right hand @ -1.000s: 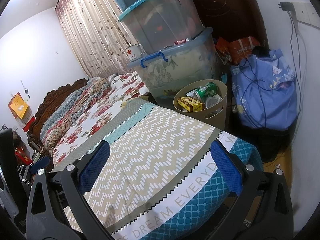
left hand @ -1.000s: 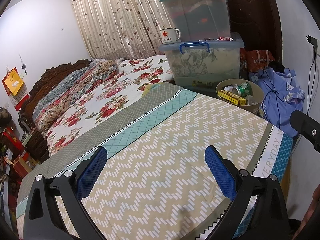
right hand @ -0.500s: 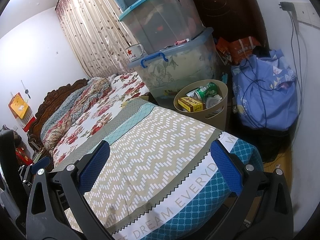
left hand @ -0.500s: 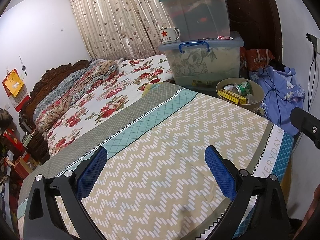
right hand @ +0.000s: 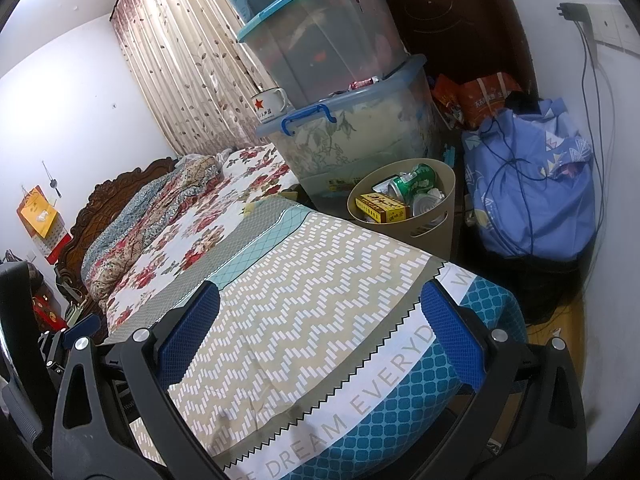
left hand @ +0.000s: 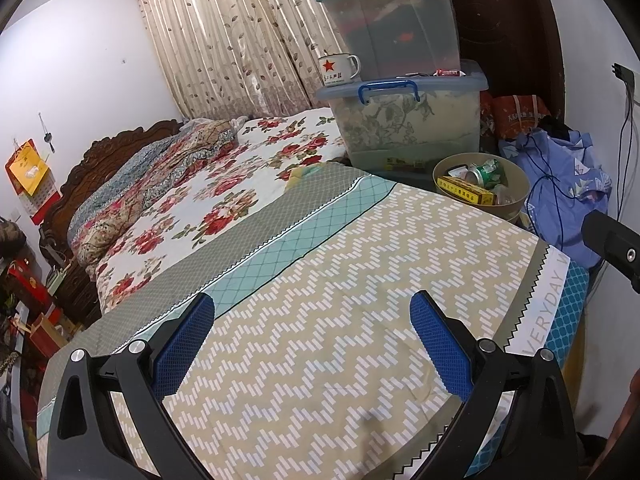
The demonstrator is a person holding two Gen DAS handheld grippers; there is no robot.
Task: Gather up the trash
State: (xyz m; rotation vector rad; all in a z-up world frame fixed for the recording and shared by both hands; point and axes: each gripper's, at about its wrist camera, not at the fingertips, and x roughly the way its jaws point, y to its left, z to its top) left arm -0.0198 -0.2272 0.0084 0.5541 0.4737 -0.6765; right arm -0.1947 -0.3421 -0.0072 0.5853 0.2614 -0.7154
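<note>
Both tools, left (left hand: 310, 340) and right (right hand: 316, 332), are open and empty; the bin (right hand: 438, 216) stands far right, nearer the right tool.

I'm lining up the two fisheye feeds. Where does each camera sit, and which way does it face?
Left wrist: behind the open left gripper, over the zigzag bedspread, facing the round beige waste basket; the right gripper's black edge shows.
Right wrist: behind the open right gripper, near the bed's corner, facing that basket; the left gripper shows at left.
Shared: bedspread, basket, stacked clear storage boxes.
</note>
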